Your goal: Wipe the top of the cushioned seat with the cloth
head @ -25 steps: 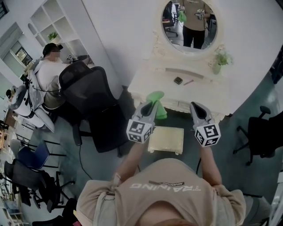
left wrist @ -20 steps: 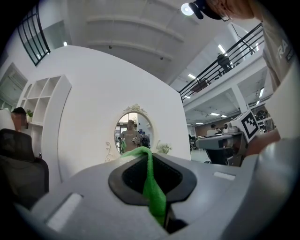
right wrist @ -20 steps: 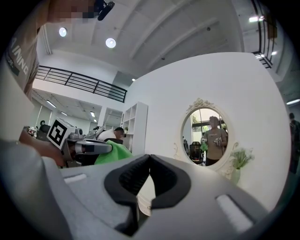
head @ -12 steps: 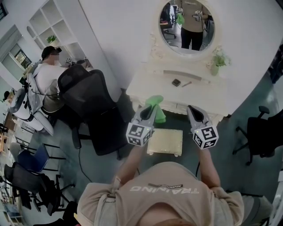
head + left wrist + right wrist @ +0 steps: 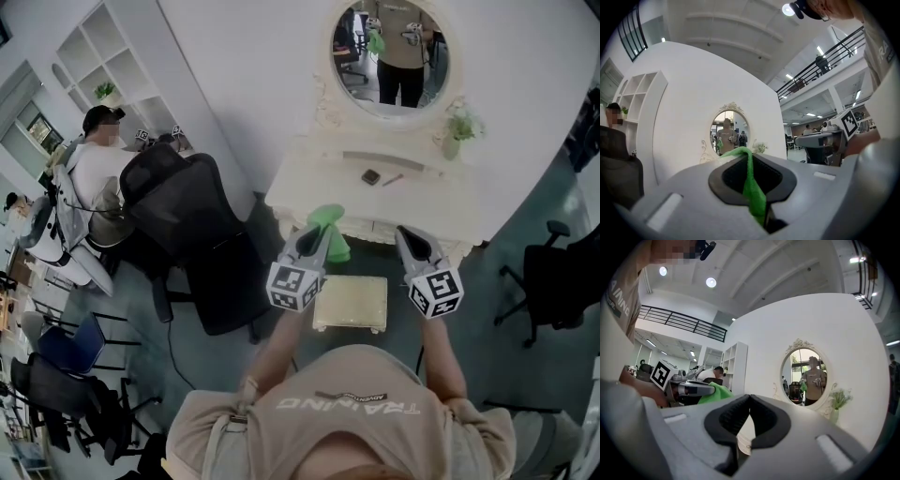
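Observation:
The cushioned seat (image 5: pixel 352 302) is a small pale square stool on the floor in front of a white dressing table (image 5: pixel 375 192). My left gripper (image 5: pixel 319 232) hangs above the seat's far left corner, shut on a green cloth (image 5: pixel 330 230) that bunches out past its tips. In the left gripper view the cloth (image 5: pixel 754 192) runs pinched between the dark pads of the left gripper (image 5: pixel 749 159). My right gripper (image 5: pixel 411 236) is held level with the left one, above the seat's right side. Its pads meet at the tips of the right gripper (image 5: pixel 750 397) with nothing between them.
An oval mirror (image 5: pixel 389 56) hangs above the table, which carries a potted plant (image 5: pixel 452 131), a small dark object (image 5: pixel 372 176) and a pen (image 5: pixel 396 178). A black office chair (image 5: pixel 187 216) stands left of the seat. A person (image 5: pixel 94 159) sits further left. Another chair (image 5: pixel 558 281) is at the right.
Both grippers keep almost the same pose above the seat, the cloth still held in the left one. The head view has drifted slightly, so the table sits a little higher in frame.

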The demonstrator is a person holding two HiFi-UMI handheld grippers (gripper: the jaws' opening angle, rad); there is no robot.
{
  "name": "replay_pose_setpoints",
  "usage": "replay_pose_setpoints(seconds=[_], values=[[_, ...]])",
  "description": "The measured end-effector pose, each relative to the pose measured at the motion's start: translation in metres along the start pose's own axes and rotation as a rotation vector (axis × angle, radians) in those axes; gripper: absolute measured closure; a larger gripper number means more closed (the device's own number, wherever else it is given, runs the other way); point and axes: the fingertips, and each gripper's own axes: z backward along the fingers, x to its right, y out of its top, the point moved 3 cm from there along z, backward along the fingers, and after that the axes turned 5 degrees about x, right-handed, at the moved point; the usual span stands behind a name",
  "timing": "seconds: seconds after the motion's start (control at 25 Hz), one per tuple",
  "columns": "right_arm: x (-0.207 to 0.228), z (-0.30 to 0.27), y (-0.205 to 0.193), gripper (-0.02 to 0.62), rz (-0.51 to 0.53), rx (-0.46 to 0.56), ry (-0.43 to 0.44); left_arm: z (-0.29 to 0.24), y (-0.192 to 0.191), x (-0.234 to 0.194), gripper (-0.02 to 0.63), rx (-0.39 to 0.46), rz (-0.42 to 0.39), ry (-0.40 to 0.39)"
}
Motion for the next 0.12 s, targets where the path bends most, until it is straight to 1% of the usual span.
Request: replay_pose_setpoints(seconds=[0.12], values=[[-0.0046, -0.0044, 0.0023, 0.591, 0.011, 0.001, 0.01, 0.0026, 0.0004, -0.005, 0.581, 0.003, 0.0, 0.004]])
